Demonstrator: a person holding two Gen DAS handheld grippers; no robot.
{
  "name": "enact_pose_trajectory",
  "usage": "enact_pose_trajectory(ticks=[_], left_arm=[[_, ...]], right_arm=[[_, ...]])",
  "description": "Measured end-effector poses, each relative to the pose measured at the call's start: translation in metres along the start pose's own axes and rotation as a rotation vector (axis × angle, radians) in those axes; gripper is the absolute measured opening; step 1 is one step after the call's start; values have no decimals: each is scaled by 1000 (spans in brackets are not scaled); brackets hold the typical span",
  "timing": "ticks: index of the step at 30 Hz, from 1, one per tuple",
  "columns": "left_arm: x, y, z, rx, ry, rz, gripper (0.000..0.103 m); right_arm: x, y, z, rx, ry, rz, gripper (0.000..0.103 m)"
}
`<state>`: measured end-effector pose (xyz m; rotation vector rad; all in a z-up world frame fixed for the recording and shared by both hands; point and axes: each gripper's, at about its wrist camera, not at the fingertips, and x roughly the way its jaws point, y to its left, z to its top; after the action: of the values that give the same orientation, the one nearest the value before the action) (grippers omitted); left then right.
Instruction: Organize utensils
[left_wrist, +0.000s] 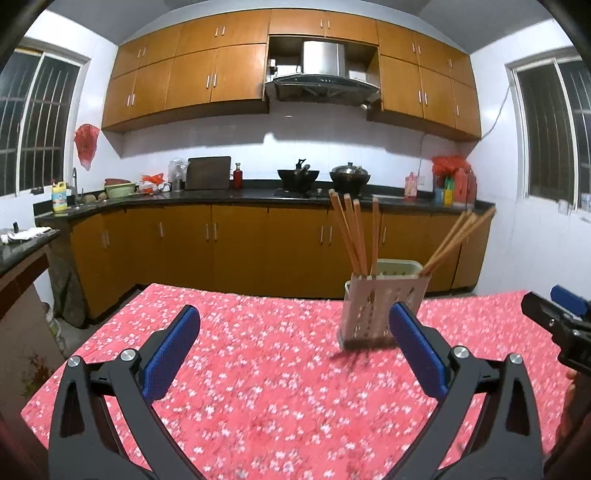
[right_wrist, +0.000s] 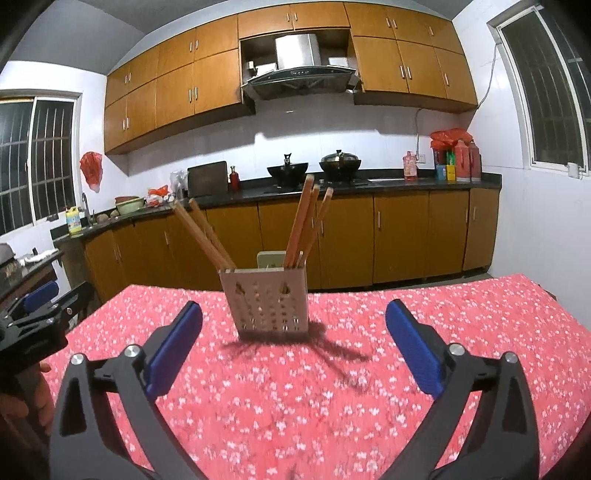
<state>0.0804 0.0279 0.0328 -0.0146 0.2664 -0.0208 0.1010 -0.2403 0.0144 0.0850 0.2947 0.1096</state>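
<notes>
since the chopsticks (right_wrist: 303, 221) stand in the holder (right_wrist: 269, 302): you look done
table (right_wrist: 332, 406): no loose utensils seen
left gripper (left_wrist: 295, 336): jaws wide, empty
right gripper (right_wrist: 293, 332): jaws wide, empty

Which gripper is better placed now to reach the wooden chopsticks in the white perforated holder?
Likely the right gripper: open, with the white perforated holder of wooden chopsticks almost centred ahead. The left gripper, also open, has it off to its right.

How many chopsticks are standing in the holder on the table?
7 visible. Four chopsticks stand in the left part of the utensil holder, and three chopsticks lean out at its right corner. Shorter ones may be hidden inside.
</notes>
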Motion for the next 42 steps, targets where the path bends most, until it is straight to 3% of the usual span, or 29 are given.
enact_pose_trajectory(ticks=[8,20,42], left_arm=[[-17,-4,-25,27,0,-13,101],[-27,-1,-51,32,37,2,101],[-31,-4,-65,52,60,2,101]], right_arm=[[-12,13,-29,-32,33,10,99],[-22,19,-54,-69,61,-63,99],[-26,9,-63,-42,83,-82,99]])
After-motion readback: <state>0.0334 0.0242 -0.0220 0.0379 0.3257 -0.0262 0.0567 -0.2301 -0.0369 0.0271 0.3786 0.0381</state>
